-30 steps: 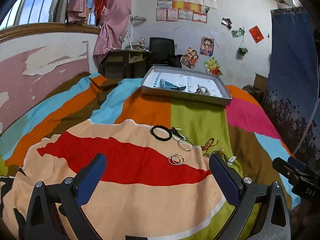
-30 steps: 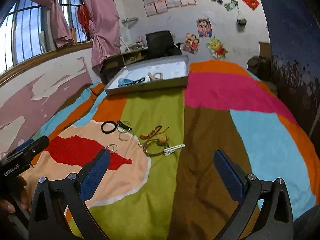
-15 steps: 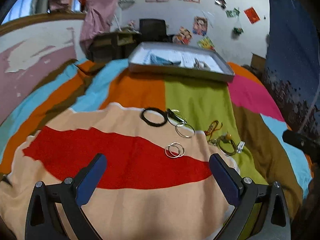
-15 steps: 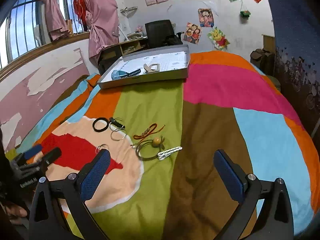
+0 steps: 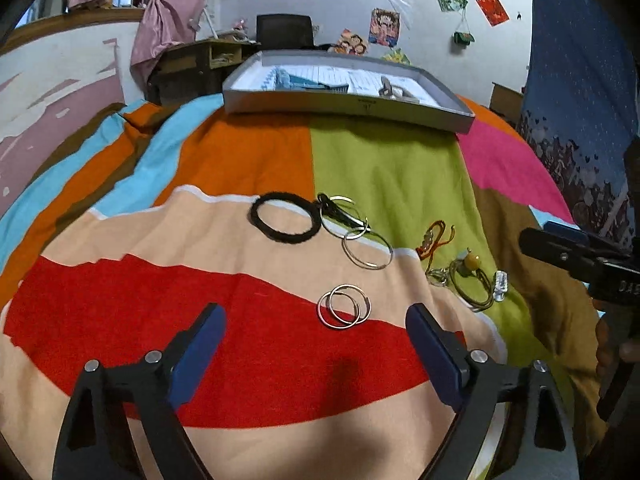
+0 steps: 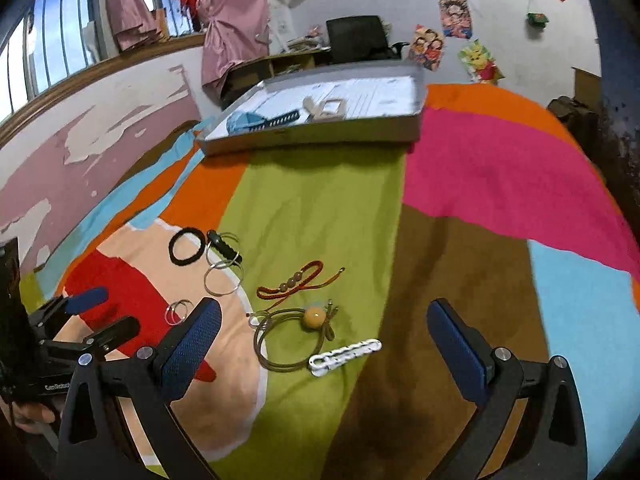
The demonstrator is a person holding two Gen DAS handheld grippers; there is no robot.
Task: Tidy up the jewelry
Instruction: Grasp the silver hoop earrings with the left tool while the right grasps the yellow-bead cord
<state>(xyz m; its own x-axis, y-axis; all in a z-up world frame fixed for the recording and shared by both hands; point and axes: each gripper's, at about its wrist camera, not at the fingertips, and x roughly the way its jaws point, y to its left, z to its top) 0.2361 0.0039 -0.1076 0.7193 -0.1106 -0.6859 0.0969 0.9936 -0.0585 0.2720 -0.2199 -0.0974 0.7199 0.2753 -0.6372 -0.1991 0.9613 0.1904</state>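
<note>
Jewelry lies loose on the striped blanket [image 5: 248,152], a pair of small hoops [image 5: 344,311] just beyond the spread left gripper [image 5: 316,344], a bead hair tie [image 6: 296,336] before the spread right gripper [image 6: 324,340], and the tray [image 6: 316,136] far behind.

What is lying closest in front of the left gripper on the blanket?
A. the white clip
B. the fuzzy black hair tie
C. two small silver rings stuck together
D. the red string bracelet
C: the pair of small silver hoops lies on the red patch just ahead of the open left gripper, nearer than the black hair tie, white clip or red string bracelet.
</note>
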